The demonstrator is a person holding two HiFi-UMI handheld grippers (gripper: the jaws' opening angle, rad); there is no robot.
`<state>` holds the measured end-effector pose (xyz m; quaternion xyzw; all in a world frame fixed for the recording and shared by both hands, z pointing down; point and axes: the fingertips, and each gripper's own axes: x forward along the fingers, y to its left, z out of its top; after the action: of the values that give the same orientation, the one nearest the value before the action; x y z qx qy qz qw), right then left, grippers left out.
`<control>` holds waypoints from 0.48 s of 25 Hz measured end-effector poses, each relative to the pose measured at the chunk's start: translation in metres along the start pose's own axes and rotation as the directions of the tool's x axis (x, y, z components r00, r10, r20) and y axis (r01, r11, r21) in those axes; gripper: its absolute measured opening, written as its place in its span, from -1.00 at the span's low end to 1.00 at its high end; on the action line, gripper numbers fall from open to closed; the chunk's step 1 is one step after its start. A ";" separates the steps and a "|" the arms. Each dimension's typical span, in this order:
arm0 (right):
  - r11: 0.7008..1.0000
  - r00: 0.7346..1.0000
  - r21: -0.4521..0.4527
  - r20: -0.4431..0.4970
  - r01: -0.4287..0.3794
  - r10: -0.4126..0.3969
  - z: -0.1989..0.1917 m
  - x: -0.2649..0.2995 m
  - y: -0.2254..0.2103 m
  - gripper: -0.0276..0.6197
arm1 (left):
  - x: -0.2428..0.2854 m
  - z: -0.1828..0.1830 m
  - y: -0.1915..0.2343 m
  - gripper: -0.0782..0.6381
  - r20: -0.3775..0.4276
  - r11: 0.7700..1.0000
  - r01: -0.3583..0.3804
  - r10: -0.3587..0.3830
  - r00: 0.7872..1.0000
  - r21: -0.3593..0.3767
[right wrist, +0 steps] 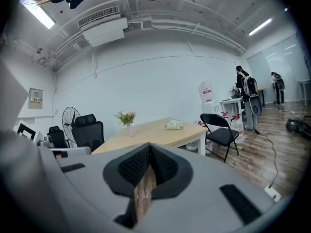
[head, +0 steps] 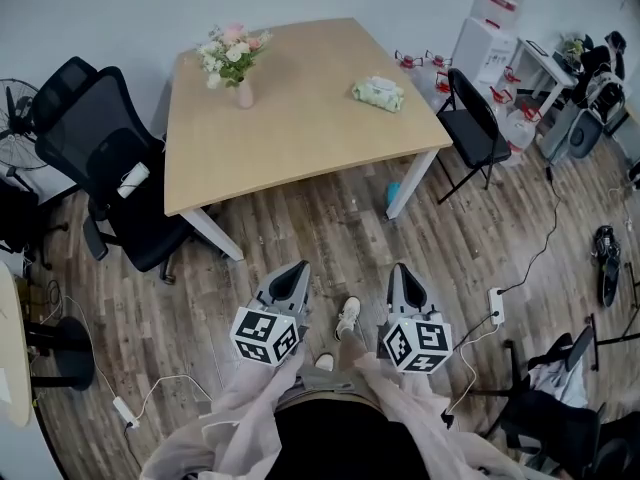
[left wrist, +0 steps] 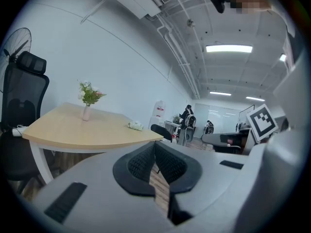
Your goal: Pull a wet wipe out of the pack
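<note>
My left fingers (left wrist: pixel 141 165) and my right fingers (right wrist: pixel 133 168) are both pressing shut, pad against pad at the tips, and nothing is sitting between either pair; only the wooden floor (head: pixel 330 238) is showing through the slit behind each tip. I am holding them side by side in front of my body, pointing forward and only slightly down, because there is nothing within reach to grip yet.

The wet wipe pack (head: pixel 378 93) is lying well ahead of both pairs, a little to the right of where my right fingers are pointing, flat on the far right part of the tabletop (head: pixel 300 128) and near its edge. A vase of flowers (head: pixel 233 60) is standing ahead and to the left of my left fingers, well apart from the pack, so it should not be getting in the way. A black folding chair (head: pixel 475 123) is standing beyond my right fingers, just beside the corner nearest the pack.

I am judging that the pull has not begun: I am first needing to close the gap, then open one pair for the wipe.
</note>
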<state>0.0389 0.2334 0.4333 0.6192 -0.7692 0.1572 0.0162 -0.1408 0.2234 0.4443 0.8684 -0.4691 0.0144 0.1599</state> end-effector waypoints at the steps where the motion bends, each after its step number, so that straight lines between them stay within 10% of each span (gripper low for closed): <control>1: 1.000 1.000 0.000 0.001 0.000 0.000 0.002 0.005 -0.003 -0.88 | 0.006 0.003 0.002 -0.75 0.001 1.000 0.000 0.000 1.000 0.002; 12: 1.000 1.000 -0.014 0.001 -0.025 0.025 0.032 0.068 -0.028 -0.88 | 0.075 0.030 0.016 -0.75 0.013 1.000 0.003 -0.003 1.000 0.026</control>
<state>0.0555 0.1554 0.4245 0.6095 -0.7779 0.1516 0.0179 -0.1160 0.1458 0.4335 0.8712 -0.4686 0.0145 0.1457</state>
